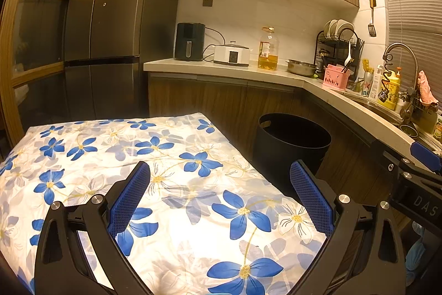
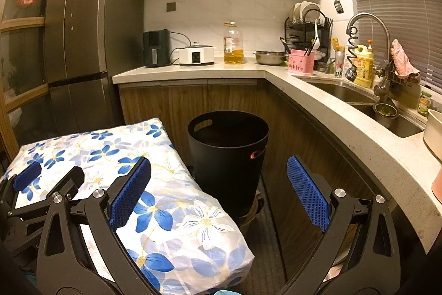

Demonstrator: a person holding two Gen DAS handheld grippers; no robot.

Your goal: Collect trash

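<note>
A black round bin (image 1: pixel 292 141) stands on the floor between the table and the cabinets; it also shows in the right wrist view (image 2: pixel 228 151). My left gripper (image 1: pixel 219 176) is open and empty above the floral tablecloth (image 1: pixel 132 156). My right gripper (image 2: pixel 218 173) is open and empty, held in front of the bin, beside the table's right edge. The left gripper (image 2: pixel 48 176) shows at the left of the right wrist view; the right gripper (image 1: pixel 422 170) shows at the right edge of the left wrist view. No trash shows on the cloth.
An L-shaped counter (image 2: pixel 345 123) runs behind and to the right, with an air fryer (image 2: pixel 156 47), cooker (image 2: pixel 196 54), oil bottle (image 2: pixel 234 44), steel bowl (image 2: pixel 270 57), pink caddy (image 2: pixel 301 61), dish rack and sink (image 2: pixel 367 104). A fridge (image 2: pixel 88 40) stands at the left.
</note>
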